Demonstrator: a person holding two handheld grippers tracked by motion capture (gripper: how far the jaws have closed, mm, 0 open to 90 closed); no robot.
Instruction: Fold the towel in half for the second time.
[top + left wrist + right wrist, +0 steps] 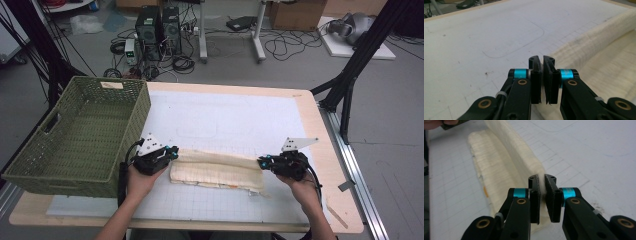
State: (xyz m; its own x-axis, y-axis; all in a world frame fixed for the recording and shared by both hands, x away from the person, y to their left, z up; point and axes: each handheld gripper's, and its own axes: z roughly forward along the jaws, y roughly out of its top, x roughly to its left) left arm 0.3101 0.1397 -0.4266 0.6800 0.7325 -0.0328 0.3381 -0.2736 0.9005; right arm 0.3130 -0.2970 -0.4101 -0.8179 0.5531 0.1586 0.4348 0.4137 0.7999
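Here: one cream towel (217, 170), folded lengthwise on the counter (310, 125); soft, light, limp, likely to sag. Left gripper (172, 151) and right gripper (262, 162) jaws pinch its far-edge corners, the best hold.

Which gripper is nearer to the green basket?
Left. The left gripper holds the cream towel beside the green basket; the right gripper grips the towel's far end.
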